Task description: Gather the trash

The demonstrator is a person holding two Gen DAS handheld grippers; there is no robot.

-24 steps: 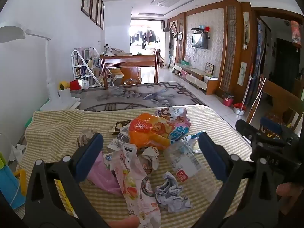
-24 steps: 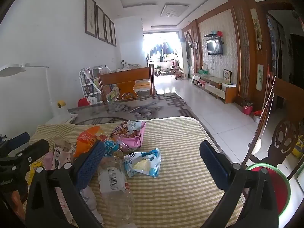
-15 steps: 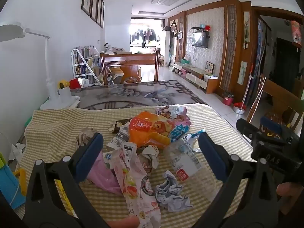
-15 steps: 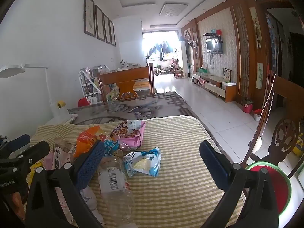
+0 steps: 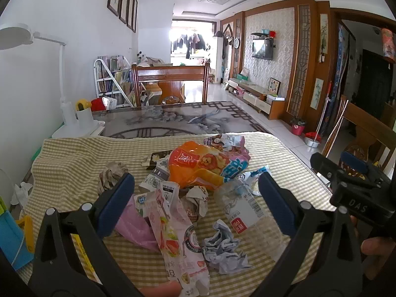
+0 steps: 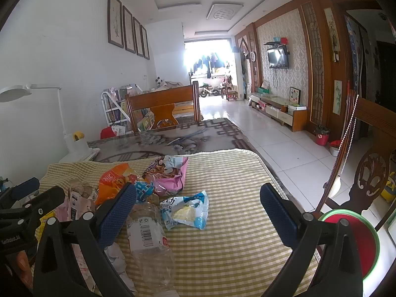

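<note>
Heaped wrappers [image 5: 198, 170] beside crushed bottle [image 5: 237, 208]

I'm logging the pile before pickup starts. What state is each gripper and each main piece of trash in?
left gripper: open, holding nothing
right gripper: open, holding nothing
plastic bottle: lying on its side, crushed, empty
orange snack bag: lying puffed up on the pile
blue-white wrapper: lying flat, apart from the pile
grey paper: crumpled

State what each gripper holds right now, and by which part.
Nothing is held. The left gripper and the right gripper are both open above the trash on the cloth, fingers touching nothing.
</note>
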